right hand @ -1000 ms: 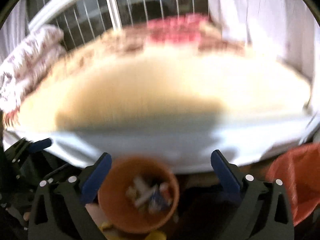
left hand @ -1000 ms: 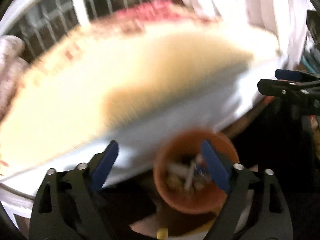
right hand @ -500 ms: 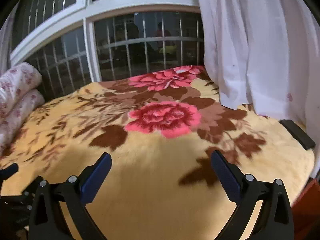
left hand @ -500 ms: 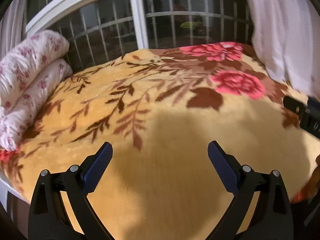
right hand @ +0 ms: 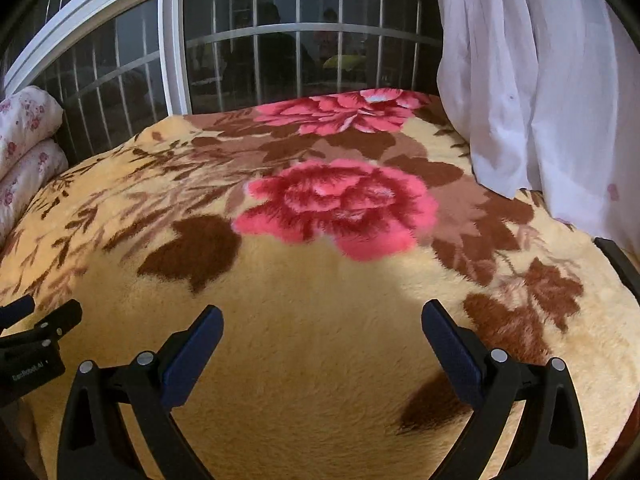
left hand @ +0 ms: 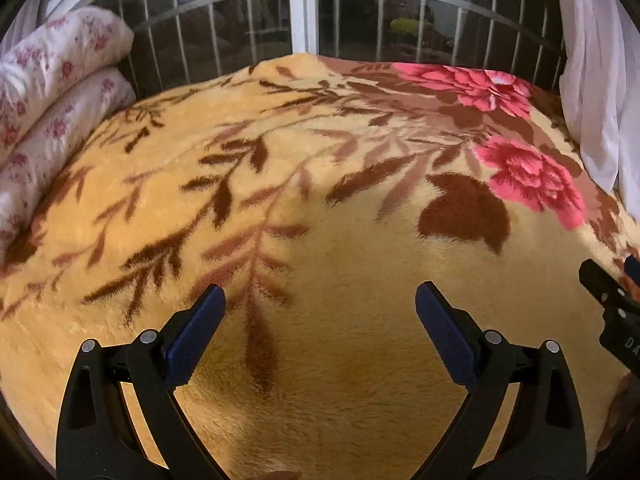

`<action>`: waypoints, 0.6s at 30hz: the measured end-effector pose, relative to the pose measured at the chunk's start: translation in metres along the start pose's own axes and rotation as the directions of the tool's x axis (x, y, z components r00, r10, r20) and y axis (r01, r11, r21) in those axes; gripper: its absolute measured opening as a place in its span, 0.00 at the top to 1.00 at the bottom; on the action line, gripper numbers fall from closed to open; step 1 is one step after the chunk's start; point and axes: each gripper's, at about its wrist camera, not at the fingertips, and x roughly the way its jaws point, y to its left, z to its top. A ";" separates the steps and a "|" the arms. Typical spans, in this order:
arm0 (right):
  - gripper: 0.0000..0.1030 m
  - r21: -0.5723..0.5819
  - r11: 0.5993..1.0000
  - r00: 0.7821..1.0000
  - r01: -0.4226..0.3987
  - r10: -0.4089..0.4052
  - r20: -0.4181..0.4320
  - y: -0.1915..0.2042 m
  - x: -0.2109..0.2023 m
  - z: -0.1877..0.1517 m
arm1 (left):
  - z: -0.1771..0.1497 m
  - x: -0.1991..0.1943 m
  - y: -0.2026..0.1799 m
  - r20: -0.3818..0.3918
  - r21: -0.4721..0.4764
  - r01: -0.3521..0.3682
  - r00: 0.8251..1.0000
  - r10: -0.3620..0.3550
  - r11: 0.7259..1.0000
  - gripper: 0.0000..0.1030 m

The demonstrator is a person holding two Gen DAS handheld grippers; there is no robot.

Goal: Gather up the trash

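The left gripper [left hand: 320,300] hung over the near part of the floral blanket [left hand: 340,380], its blue-padded jaws spread wide with nothing between them but yellow plush. The right gripper [right hand: 322,320] hung over the same blanket just beside it, jaws likewise spread and empty; each gripper showed at the edge of the other's view. No trash showed anywhere on the blanket in either view, so where the task's thing lay could not be told. Beyond the grippers, brown leaf sprays ran across the blanket toward two pink roses [right hand: 340,208] at its far right. A flat black object [right hand: 618,260] lay at the blanket's right edge. A folded flowered quilt [left hand: 52,112] was stacked at the blanket's far left, a white curtain [right hand: 540,80] hung over its far right corner, and a barred window [right hand: 280,52] stood behind its far edge.
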 end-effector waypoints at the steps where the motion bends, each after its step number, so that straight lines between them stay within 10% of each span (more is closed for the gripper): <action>1: 0.05 -0.001 1.000 1.000 0.001 -0.001 -0.005 0.000 0.001 0.001 | 0.000 0.000 -0.002 0.002 0.009 -0.005 1.000 0.005 1.000 0.09; 18: 0.05 -0.001 1.000 1.000 0.003 -0.003 -0.020 -0.001 0.004 0.000 | 0.001 0.006 -0.003 -0.025 0.024 0.012 1.000 -0.012 1.000 0.09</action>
